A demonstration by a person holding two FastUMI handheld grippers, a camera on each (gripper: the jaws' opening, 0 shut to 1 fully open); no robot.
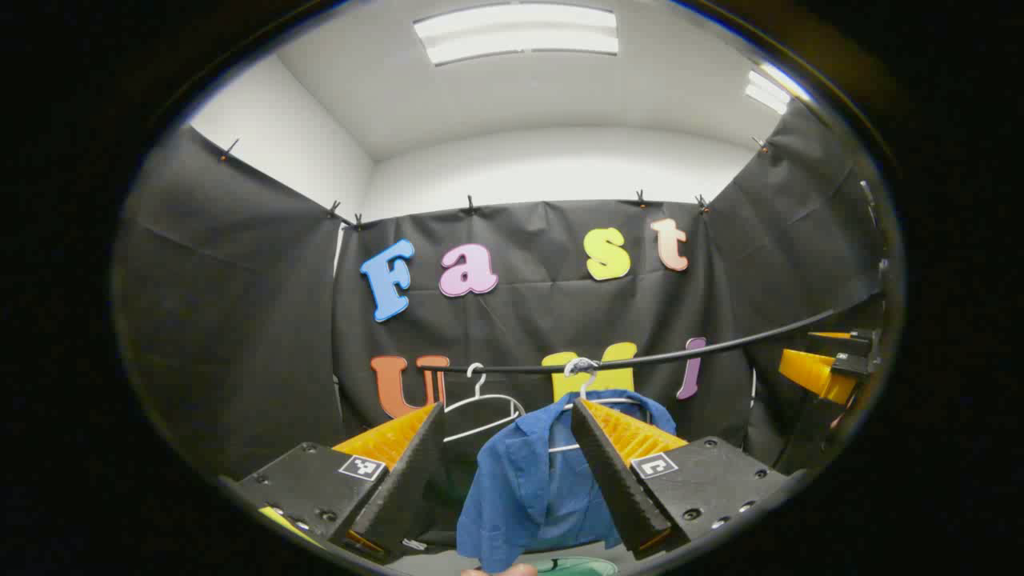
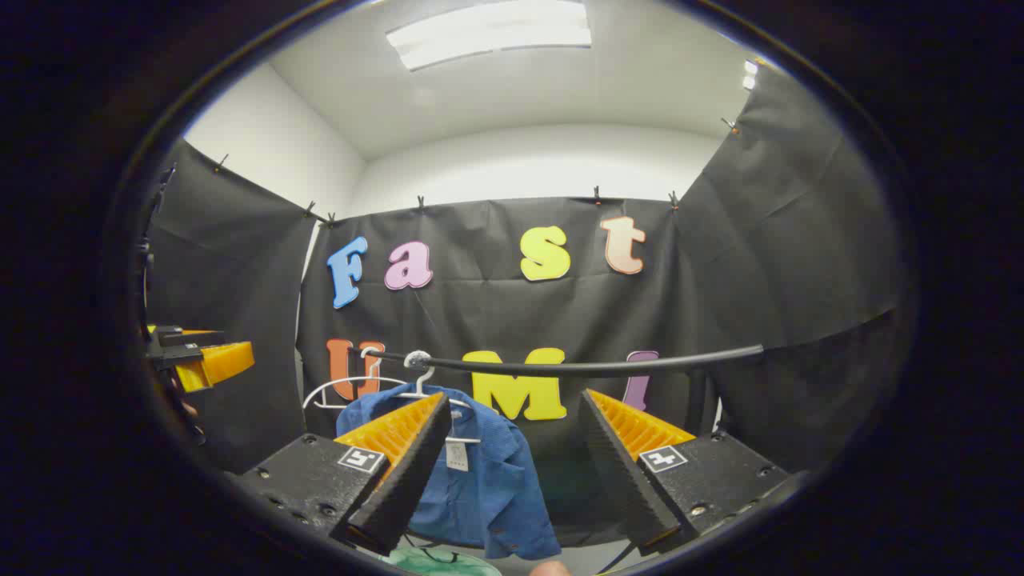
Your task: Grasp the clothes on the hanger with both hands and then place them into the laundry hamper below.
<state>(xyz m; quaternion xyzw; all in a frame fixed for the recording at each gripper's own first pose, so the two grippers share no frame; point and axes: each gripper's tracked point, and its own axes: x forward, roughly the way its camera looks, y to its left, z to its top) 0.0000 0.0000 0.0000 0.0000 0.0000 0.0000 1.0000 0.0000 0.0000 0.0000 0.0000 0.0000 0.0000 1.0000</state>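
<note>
Your left claw is spread wide and holds nothing. Straight ahead of it, between its two fingers, the blue cloth shirt hangs on a white wire hanger from the long black rail. A second white wire hanger hangs bare on the rail, just to the left of the shirt. Your right claw is spread wide too, with nothing in it. From that claw the blue shirt hangs ahead and to the left, partly behind its left finger. Low down, under the shirt, a bit of a green round thing peeks out; you cannot tell what it is.
</note>
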